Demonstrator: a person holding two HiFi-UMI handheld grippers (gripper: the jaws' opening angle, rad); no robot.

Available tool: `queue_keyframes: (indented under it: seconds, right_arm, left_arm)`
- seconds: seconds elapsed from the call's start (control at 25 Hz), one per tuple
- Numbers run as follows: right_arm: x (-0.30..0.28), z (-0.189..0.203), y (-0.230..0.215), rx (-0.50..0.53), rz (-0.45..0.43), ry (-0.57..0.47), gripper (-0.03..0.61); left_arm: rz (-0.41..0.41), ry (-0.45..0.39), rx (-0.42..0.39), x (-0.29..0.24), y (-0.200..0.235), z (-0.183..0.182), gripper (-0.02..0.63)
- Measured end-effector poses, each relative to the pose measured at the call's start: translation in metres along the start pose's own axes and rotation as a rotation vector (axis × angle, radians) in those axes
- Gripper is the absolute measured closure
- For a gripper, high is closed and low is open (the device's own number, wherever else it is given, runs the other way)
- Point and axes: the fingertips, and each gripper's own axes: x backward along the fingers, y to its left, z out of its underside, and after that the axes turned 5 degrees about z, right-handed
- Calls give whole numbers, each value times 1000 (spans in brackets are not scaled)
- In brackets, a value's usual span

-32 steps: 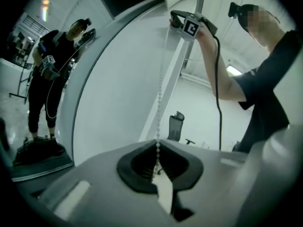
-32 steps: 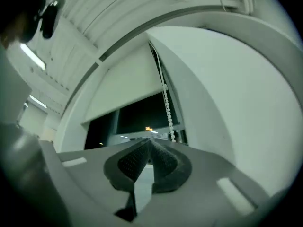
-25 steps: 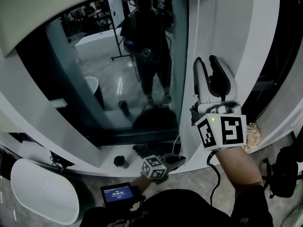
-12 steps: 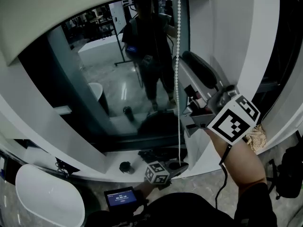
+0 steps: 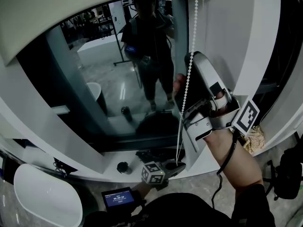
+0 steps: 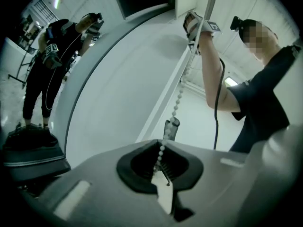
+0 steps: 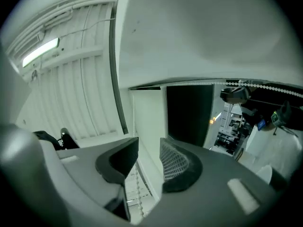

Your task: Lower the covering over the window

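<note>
- My left gripper [image 6: 160, 148], low by the sill, is clamped on the bead chain [image 5: 188, 82] near its bottom end.
- From there the chain runs close to upright, all the way to the window [image 5: 118, 70] head.
- My right gripper [image 7: 149, 150] is the higher one. Its jaws are apart and have just been closing, and the chain lies in the gap unpinched.
- Farthest up, the blind [image 5: 71, 13] sits rolled along the window's top.

Head view looks down on the window [image 5: 118, 79]; gripper views (close-up) share its bead chain [image 6: 179, 100].
</note>
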Motion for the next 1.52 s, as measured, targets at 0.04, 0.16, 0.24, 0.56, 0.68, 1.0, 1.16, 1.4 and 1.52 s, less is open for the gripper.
queue_keyframes:
  seconds: [0.04,0.16,0.24,0.56,0.68,1.0,1.16,1.4,1.52]
  right_arm:
    - [0,1,1,8,-6,4,431]
    - [0,3,3,68,-7,31,425]
    - [0,6,3,97,-9,53,430]
    - [-10,26,15,589,25,221,558]
    - [-11,35,23,887,53,311,562]
    - [50,73,-25,1387,254,630,565]
    - [158,113,-114,1425,471,853,565]
    - [352,189,-234,1261,759,1199,565]
    - [421,219,-260,1123,849,1326,563]
  left_arm:
    - [1,-3,-1,0,0,-1,615]
    - [4,-3,-6,-3,0,-3,615]
    - [4,-2,-2,-4,-1,-3,615]
    - [-9,-12,1,2,1,-1,615]
    - [-21,-11,7,3,2,3,615]
    - [-212,-194,-40,66,11,4,585]
    - [-550,-307,-57,156,37,15,466]
    - [-612,-324,-224,203,11,-53,502]
    - [-385,-386,-313,147,-24,-131,503]
